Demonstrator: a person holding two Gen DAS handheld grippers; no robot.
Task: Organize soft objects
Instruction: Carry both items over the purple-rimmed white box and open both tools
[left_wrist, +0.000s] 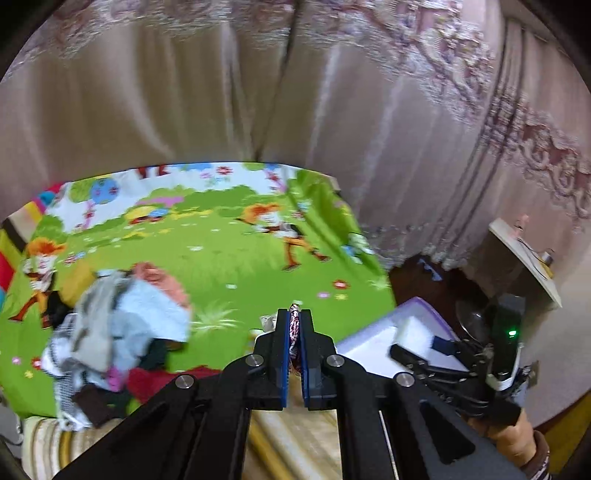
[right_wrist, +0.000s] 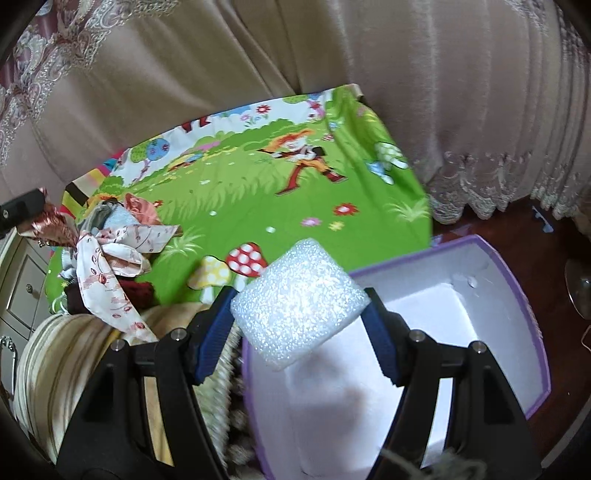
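While the right gripper (right_wrist: 301, 328) holds a white foam block (right_wrist: 299, 299) between its blue pads, jaws wide and pressing on the block's two sides, the block hangs just above the near left corner of the open purple box (right_wrist: 532, 306), whose white inside looks empty. Foam like this is very light and a little springy; it dents under a hard squeeze and can pivot if pinched at a corner. The hold across the middle of its flat sides looks right, and a gentle squeeze should be enough.

The left gripper (left_wrist: 294, 345) has its jaws nearly together on a patterned scarf (right_wrist: 110, 258). In the left wrist view only a thin red-and-white fold (left_wrist: 294, 325) shows between the pads; in the right wrist view the rest trails down in loose loops at the left, above the pile of clothes (left_wrist: 114, 325). Silky cloth weighs almost nothing, but it is limp and slippery, so it can slide out of a pinch and its tail will drag or catch on the pile. Taking it near a bunched fold, as here, is safer than at a single edge.

The pile lies on the near left part of the green cartoon mat (left_wrist: 229, 258), well apart from the box on the right. A pink curtain (left_wrist: 184, 92) hangs on the far side.
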